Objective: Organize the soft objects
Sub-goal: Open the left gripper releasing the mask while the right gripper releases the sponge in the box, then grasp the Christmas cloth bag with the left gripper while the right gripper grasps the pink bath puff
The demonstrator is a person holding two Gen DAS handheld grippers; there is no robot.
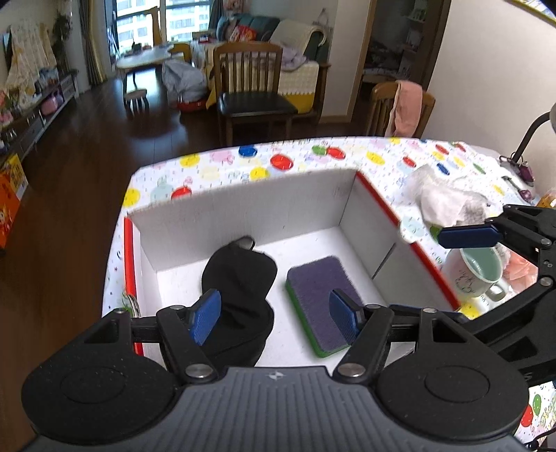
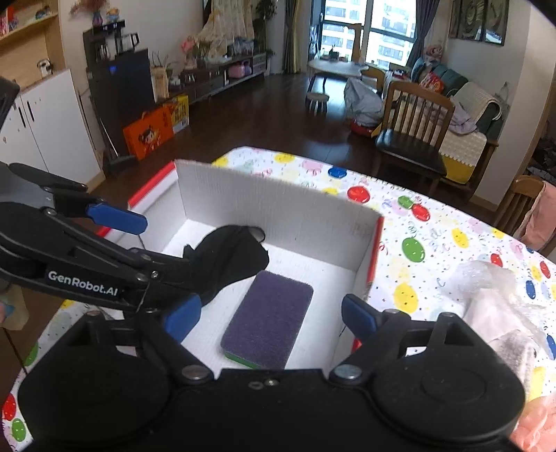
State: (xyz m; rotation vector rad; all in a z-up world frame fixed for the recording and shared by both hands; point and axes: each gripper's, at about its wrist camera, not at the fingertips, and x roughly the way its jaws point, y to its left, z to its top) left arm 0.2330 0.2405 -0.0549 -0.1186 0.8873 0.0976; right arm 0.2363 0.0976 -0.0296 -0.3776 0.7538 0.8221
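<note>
Two soft items, black sock point(image 1: 239, 278) and purple sponge point(image 1: 321, 302), already lie in the white box point(image 1: 243, 205) at centre frame. White cloth point(image 1: 444, 198) remains on tabletop point(image 1: 382, 156), right. Left gripper point(image 1: 274, 318) and right gripper point(image 2: 271, 318): fingers wide apart, empty.

Both views bright, lit by daylight from the tall windows point(image 1: 180, 21) at the far end of the room; panes blown out to near white. Dark wood floor point(image 1: 87, 146) shows a soft sheen, no hard glare. White box point(image 1: 278, 208) interior evenly lit, only faint shadow under the black cloth point(image 1: 239, 274) and sponge point(image 1: 318, 299). Strong fisheye bend: table edge point(image 1: 243, 153) curves, walls bow, black vignette in the top corners. Motion blur on the box's near rim and on the white plush point(image 2: 497, 302) at the table's right edge. Gripper bodies at the bottom of the frames are sharp.
</note>
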